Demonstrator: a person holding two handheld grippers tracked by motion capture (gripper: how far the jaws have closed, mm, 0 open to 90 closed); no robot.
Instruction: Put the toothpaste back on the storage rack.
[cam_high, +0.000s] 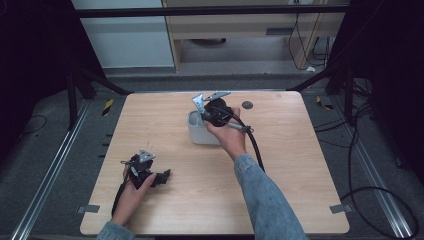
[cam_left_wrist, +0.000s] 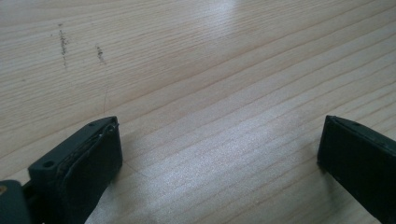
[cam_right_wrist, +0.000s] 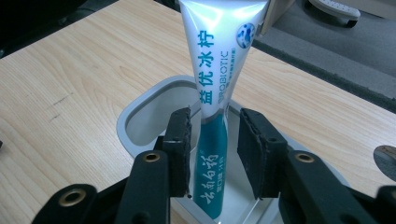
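A white and teal toothpaste tube (cam_right_wrist: 217, 56) stands upright in a pale grey cup (cam_right_wrist: 140, 107), its crimped end up. My right gripper (cam_right_wrist: 214, 149) points down over the cup, one jaw on each side of the tube's lower part. A thin gap shows at each pad, so the tube stands free between them. From above, the right gripper (cam_high: 202, 112) sits over the cup (cam_high: 197, 134) at the table's far middle. My left gripper (cam_high: 165, 176) rests near the front left, its jaws (cam_left_wrist: 219, 144) wide apart over bare wood with nothing between them.
A small dark round disc (cam_high: 247, 105) lies on the wooden table (cam_high: 280, 200) to the right of the cup, also seen at the edge of the right gripper view (cam_right_wrist: 385, 156). The right gripper's black cable (cam_high: 255, 145) trails along the forearm.
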